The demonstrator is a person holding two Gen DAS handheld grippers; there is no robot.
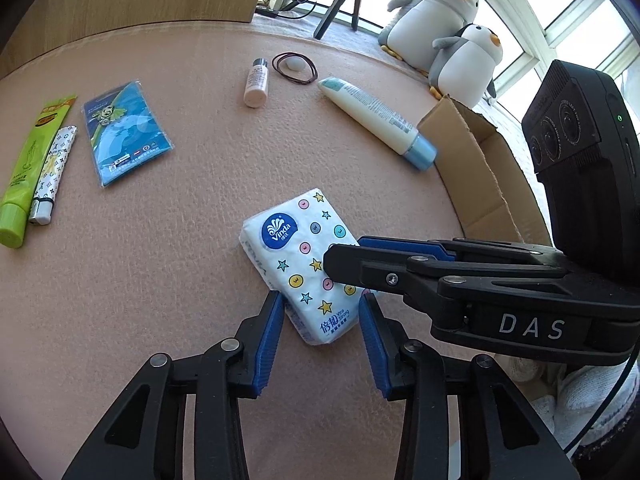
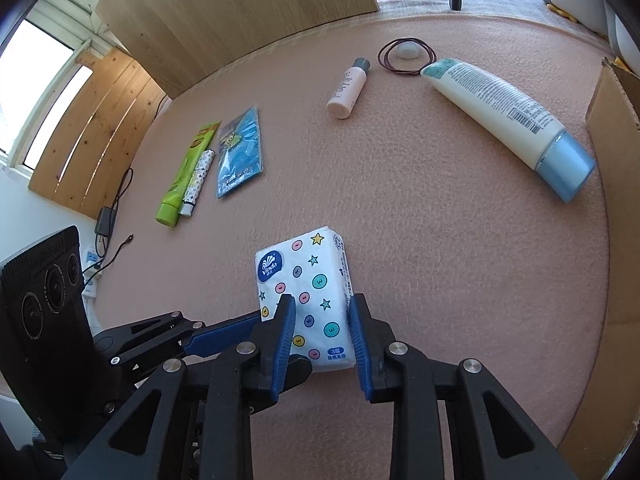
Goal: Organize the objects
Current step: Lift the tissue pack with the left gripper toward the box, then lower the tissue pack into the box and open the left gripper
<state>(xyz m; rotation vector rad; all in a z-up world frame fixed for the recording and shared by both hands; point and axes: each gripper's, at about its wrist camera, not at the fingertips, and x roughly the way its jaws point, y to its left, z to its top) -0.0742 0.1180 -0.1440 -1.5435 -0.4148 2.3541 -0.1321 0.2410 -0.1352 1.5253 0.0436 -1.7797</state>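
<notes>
Evidently the grasp step is in hand: the tissue pack [image 1: 306, 264] lies on the surface between both sets of jaws, left gripper [image 1: 322, 312] and right gripper [image 2: 322, 320] flanking it unclenched, so next they should pinch, then lift toward the box [image 1: 480, 168].

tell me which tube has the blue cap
The big cream tube lying beside the cardboard box; the other tube, at the far left, is lime green with a green cap.

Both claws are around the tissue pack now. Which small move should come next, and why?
Probably close the left claw fully on the tissue pack: its pads sit beside the pack's near end and seem not yet to press. The right claw straddles the same pack, and the cardboard box waits nearby.
</notes>
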